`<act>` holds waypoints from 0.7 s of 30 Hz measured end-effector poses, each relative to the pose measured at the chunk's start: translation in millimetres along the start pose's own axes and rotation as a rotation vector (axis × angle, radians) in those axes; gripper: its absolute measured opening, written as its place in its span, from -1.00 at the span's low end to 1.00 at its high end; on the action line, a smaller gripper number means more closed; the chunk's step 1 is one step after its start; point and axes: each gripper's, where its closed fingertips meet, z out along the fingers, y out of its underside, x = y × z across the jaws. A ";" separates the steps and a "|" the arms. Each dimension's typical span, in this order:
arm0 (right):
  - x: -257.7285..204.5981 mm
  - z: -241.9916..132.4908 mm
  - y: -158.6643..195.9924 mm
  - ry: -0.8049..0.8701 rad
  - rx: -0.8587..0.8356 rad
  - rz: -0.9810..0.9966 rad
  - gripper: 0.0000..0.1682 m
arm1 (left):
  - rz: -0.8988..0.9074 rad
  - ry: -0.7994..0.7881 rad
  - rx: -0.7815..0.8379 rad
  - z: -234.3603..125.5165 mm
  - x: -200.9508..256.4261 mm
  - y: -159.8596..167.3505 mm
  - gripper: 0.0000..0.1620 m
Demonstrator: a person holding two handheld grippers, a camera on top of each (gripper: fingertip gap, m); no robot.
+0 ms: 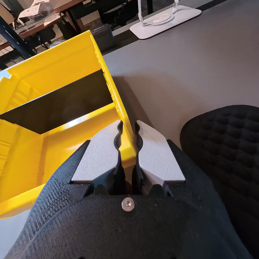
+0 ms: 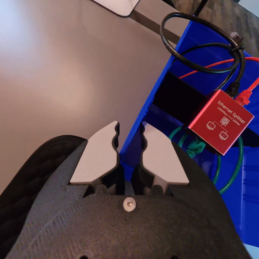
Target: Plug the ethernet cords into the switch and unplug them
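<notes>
1. The left hand-held gripper (image 1: pixel 128 140) is closed on the side wall of a yellow bin (image 1: pixel 56 86), which has a black divider (image 1: pixel 63 103) across it.
2. The right hand-held gripper (image 2: pixel 129 141) straddles the wall of a blue bin (image 2: pixel 196 67), its fingers narrowly apart; whether they pinch the wall I cannot tell.
3. In the blue bin lies the red ethernet switch (image 2: pixel 221 122), with a black cord (image 2: pixel 196 65) and a red cord (image 2: pixel 243 96) plugged into its far end, a green cord (image 2: pixel 229 175) at its near end.
4. Both bins rest on the grey desk (image 1: pixel 182 72).

A workshop — wooden benches (image 1: pixel 46 21) (cluttered), parts bins (image 1: pixel 56 78).
</notes>
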 end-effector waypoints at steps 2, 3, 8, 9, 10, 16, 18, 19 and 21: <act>-3.2 3.8 -4.1 -0.010 0.001 0.001 -0.66 | -0.016 -0.012 0.006 2.6 -0.1 -1.8 -0.81; -5.8 5.9 -6.7 -0.016 0.005 0.000 -0.66 | -0.022 -0.023 0.012 3.9 -0.5 -2.5 -0.82; -33.9 19.1 -26.9 -0.072 0.021 -0.050 -0.62 | -0.034 -0.058 0.031 9.5 -2.1 -5.6 -0.83; -41.8 22.1 -31.9 -0.080 0.022 -0.068 -0.62 | -0.037 -0.058 0.031 10.6 -2.1 -6.2 -0.83; -50.5 25.0 -37.1 -0.092 0.023 -0.082 -0.62 | -0.039 -0.058 0.031 11.5 -2.3 -6.6 -0.83; -109.3 40.0 -70.1 -0.206 0.076 -0.131 -0.62 | -0.057 -0.071 0.042 16.1 -3.5 -8.9 -0.83; -132.5 43.3 -81.1 -0.248 0.096 -0.147 -0.62 | -0.060 -0.071 0.049 17.0 -3.4 -9.7 -0.83; -144.9 44.7 -86.7 -0.268 0.106 -0.158 -0.62 | -0.063 -0.069 0.053 17.5 -3.3 -10.2 -0.83; -169.8 46.7 -97.2 -0.311 0.122 -0.181 -0.61 | -0.074 -0.064 0.059 18.4 -2.9 -11.0 -0.82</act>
